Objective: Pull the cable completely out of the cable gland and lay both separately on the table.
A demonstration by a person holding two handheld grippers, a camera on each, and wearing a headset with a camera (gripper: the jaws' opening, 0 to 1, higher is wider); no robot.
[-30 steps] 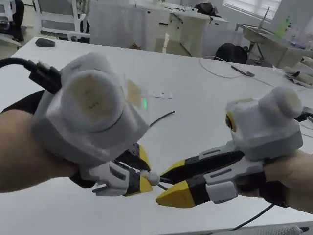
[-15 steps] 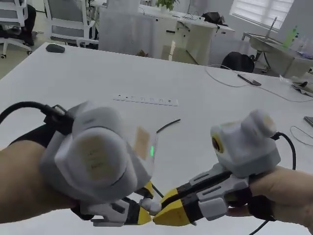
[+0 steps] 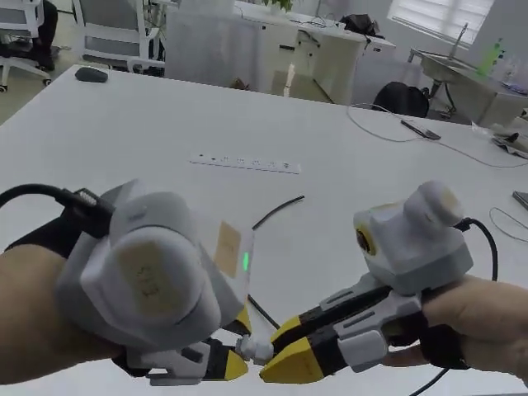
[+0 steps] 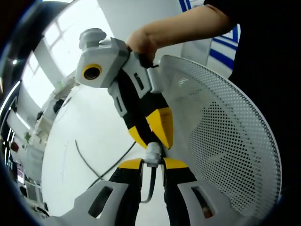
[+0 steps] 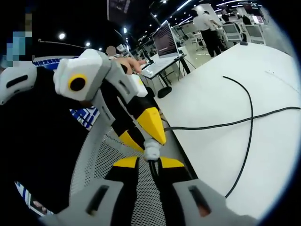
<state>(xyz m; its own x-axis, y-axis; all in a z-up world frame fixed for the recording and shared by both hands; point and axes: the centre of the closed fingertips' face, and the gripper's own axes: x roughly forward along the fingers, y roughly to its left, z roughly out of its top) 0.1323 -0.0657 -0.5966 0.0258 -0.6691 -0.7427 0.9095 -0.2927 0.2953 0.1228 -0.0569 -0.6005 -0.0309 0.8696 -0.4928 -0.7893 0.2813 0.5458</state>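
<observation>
Cable gland: the cable gland (image 3: 256, 350) is hanging in the air between the two sets of jaw tips, just over the desk's near edge and not resting on it.
Cable: the cable (image 3: 279, 208) is trailing from the gland across the desk (image 3: 165, 124) toward its middle and lying slack there. I cannot tell how much of it is sitting inside the gland.
Left gripper: the left gripper (image 4: 154, 164) seems to be pinching the gland's body, with its jaws drawn in narrow.
Right gripper: the right gripper (image 5: 149, 162) is meeting it tip to tip, its jaws narrow on the dark cable just beside the gland.
Step in hand: this looks like the two parts being drawn apart, with the cable not yet free.
Doing it well: the left grip should be holding firm while the right is pulling straight along the gland's bore. A sideways pull is likely to bind the cable in the seal.
Regripping: the right jaws are probably going to need fresh bites close to the gland, since a long reach lets the cable flex.
Near edge: working further in over the desk is safer, as a dropped gland could fall past the edge.
</observation>
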